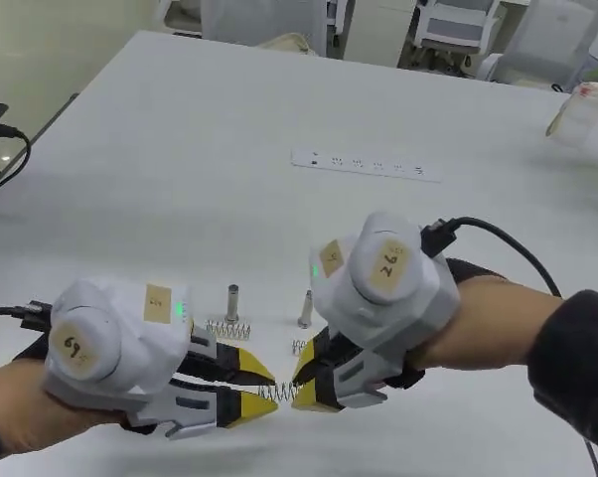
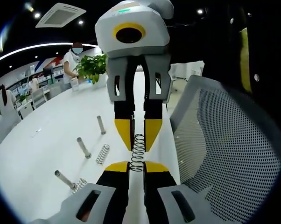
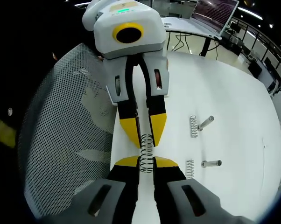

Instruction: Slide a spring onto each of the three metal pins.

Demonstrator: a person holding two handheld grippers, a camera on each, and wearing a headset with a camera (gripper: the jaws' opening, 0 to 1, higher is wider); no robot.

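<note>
Closest to the person, both forearms lie low over the white table [image 1: 180, 149], wrists turned inward so the two grippers meet nose to nose. The left gripper [image 1: 259, 388] points right and the right gripper [image 1: 305, 386] points left and slightly down, their yellow tips just apart. A short spring [image 1: 278, 392] bridges the gap between them. Each gripper has its jaws pinched on one end of it, which the left gripper view shows plainly with the coil [image 2: 138, 151] running from one pair of tips to the other. Just beyond the tips, a loose spring [image 1: 227, 329] lies flat on the table, and another small spring [image 1: 299, 347] lies beside the right gripper. Behind them one pin [image 1: 232, 301] stands upright, with a second pin [image 1: 306, 308] near it. Farther back lies a white power strip [image 1: 367, 165].
</note>
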